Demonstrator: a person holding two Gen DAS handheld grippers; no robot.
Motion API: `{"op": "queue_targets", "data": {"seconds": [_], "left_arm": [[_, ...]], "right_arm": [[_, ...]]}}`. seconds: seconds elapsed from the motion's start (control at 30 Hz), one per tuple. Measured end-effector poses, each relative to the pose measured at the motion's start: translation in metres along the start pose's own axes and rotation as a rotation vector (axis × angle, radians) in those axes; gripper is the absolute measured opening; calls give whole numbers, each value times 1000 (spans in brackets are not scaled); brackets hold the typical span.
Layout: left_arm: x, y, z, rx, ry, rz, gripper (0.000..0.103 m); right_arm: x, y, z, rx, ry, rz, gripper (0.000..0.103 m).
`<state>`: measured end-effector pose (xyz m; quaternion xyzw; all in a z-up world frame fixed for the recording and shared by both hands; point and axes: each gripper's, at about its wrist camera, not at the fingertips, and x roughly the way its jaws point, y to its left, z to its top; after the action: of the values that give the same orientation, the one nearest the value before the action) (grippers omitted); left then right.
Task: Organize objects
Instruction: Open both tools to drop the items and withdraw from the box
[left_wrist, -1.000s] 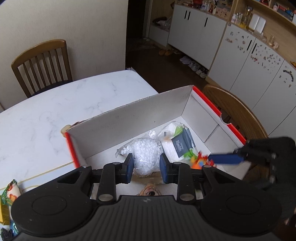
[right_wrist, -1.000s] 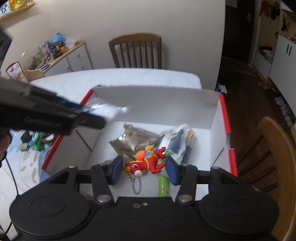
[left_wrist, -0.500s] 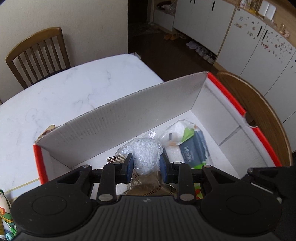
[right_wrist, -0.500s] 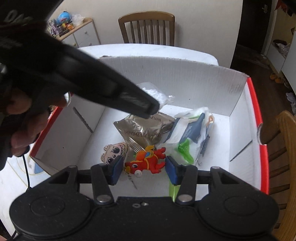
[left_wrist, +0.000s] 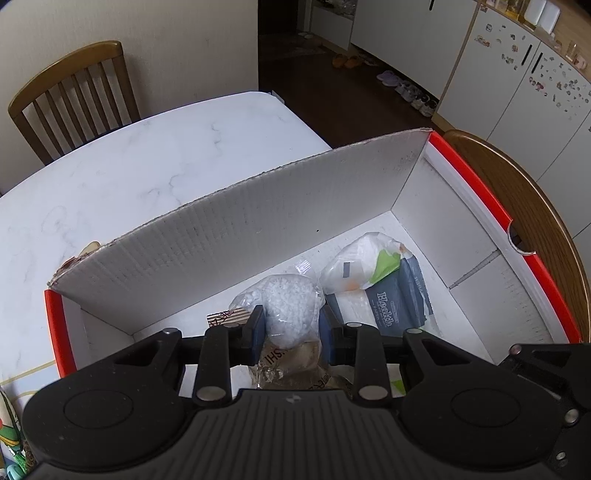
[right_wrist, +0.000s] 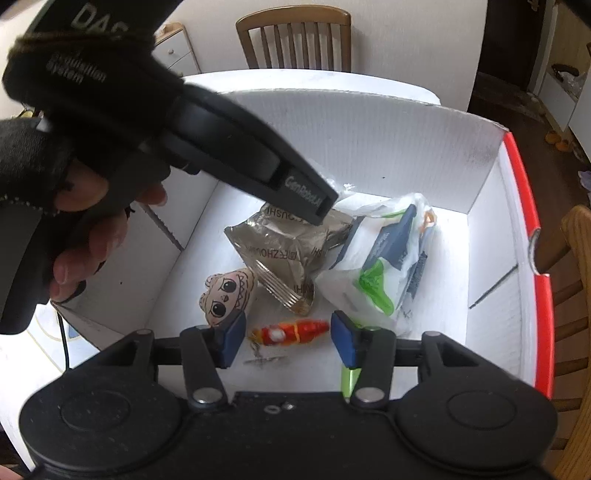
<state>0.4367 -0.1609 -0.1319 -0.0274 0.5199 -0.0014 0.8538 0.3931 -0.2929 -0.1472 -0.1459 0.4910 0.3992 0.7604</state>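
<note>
One red toy (right_wrist: 291, 330) lying crosswise (head left)

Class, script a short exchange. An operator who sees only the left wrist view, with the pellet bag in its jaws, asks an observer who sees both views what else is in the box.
Operator: My left gripper is shut on the pellet bag. What is the right gripper doing?
Observer: The right gripper has just been opening its jaws. A red toy keychain lies between them, and neither pad touches it.
Operator: Is anything near it that I can't see?
Observer: A doll-face charm lies on the floor of the box, just beyond the jaw on the picture's left.
</note>
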Motion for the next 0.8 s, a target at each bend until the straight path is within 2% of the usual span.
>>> {"op": "queue_targets", "data": {"seconds": [0.1,0.17,0.2,0.23,0.3,0.47,0.8], "left_arm": [[-1,1,0,-6,5,-7,31],[-4,1,0,-5,7,-7,32],[-4,2,0,-5,4,-8,36],[-5,2,-1,-6,-1,-12,47],[-9,3,-2,-9,-17,-19,58],[-19,5,-4,-16,-42,-24,58],[-55,11,-15,-39,-102,-60,58]], "right_arm": [[-8,-1,0,19,-18,30,61],[-13,-6,2,19,-32,33,61],[-16,-6,2,19,-38,34,62],[-18,-6,1,22,-44,35,62],[-22,-8,1,30,-55,33,62],[-30,-15,1,55,-75,25,62],[-49,-19,-1,69,-125,3,71]]}}
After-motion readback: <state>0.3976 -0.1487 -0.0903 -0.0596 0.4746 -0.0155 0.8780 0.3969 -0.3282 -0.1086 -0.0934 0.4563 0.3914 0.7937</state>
